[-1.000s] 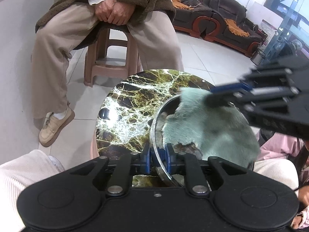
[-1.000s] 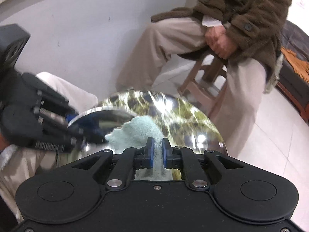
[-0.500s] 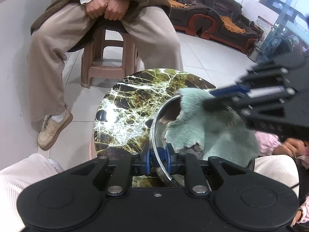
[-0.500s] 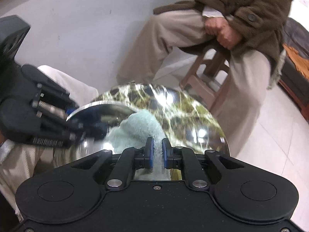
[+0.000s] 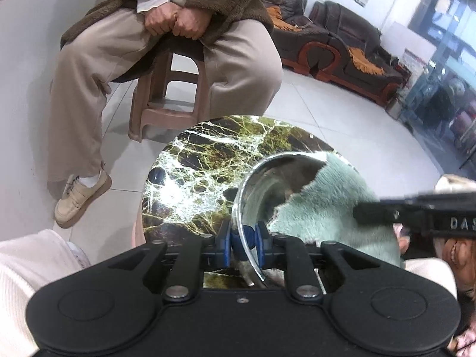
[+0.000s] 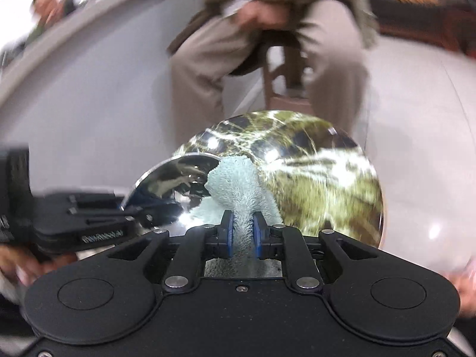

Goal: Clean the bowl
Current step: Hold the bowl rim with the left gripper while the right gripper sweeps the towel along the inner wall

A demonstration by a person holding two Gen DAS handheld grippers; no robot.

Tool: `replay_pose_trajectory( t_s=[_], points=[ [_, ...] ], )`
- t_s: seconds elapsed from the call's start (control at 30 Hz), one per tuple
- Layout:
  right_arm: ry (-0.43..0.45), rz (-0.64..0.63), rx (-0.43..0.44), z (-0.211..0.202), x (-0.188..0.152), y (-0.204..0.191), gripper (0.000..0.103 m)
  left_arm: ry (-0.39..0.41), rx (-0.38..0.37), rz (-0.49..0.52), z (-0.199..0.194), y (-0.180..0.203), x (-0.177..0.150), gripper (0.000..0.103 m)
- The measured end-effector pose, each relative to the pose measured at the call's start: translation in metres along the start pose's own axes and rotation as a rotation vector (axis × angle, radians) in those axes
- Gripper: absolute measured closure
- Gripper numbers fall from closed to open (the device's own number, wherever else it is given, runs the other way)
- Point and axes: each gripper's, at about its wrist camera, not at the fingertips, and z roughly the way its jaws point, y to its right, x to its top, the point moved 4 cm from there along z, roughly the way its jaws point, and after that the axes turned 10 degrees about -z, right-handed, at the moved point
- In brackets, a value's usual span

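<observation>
A shiny steel bowl stands tilted on its edge over the round marbled table. My left gripper is shut on the bowl's near rim. A pale green fluffy cloth fills the right part of the bowl's inside. My right gripper comes in from the right, pressed into the cloth. In the blurred right wrist view the right gripper holds the cloth between its pads, its jaws opening slightly. There the bowl is at the left, with the left gripper on it.
A person in a brown coat and beige trousers sits on a brown plastic stool just beyond the table. Dark sofas line the far wall. White tiled floor surrounds the small table. A knee in white cloth is at the lower left.
The right gripper has rolled and swept lower and to the right inside the bowl, dragging the cloth with it. More bare steel shows at the bowl's left. The left gripper has kept its hold.
</observation>
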Motion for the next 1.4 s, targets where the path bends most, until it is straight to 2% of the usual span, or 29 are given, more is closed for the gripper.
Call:
replay_pose_trajectory(
  t_s=[0.17, 0.37, 0.47, 0.6, 0.77, 0.87, 1.07, 1.13, 1.4],
  points=[
    [0.009, -0.013, -0.011, -0.001, 0.001, 0.001, 0.09, 0.053, -0.002, 0.032, -0.004, 0.01, 0.021, 0.089],
    [-0.026, -0.132, -0.032, 0.002, 0.015, 0.002, 0.092, 0.002, 0.012, 0.012, -0.007, 0.007, 0.015, 0.096],
    [-0.053, -0.193, -0.025, 0.005, 0.026, -0.001, 0.092, -0.016, 0.018, 0.002, -0.012, 0.004, 0.007, 0.093],
    [-0.086, -0.283, -0.025, 0.012, 0.037, -0.009, 0.092, -0.037, 0.024, 0.043, -0.017, 0.007, 0.002, 0.09],
    [-0.122, -0.379, -0.034, 0.016, 0.046, -0.017, 0.092, -0.028, 0.011, 0.059, -0.006, 0.002, 0.021, 0.092],
    [-0.131, -0.412, -0.039, 0.021, 0.051, -0.018, 0.092, -0.047, -0.001, 0.047, -0.002, 0.0, 0.021, 0.095],
    [-0.142, -0.511, -0.016, 0.033, 0.064, -0.032, 0.088, -0.032, 0.027, -0.004, -0.012, -0.006, 0.008, 0.09],
    [-0.147, -0.595, -0.015, 0.04, 0.07, -0.042, 0.087, -0.027, 0.038, -0.009, -0.013, -0.007, 0.007, 0.09],
    [-0.13, -0.718, -0.034, 0.045, 0.074, -0.055, 0.086, -0.05, 0.061, -0.032, 0.004, -0.018, 0.016, 0.091]
  ],
)
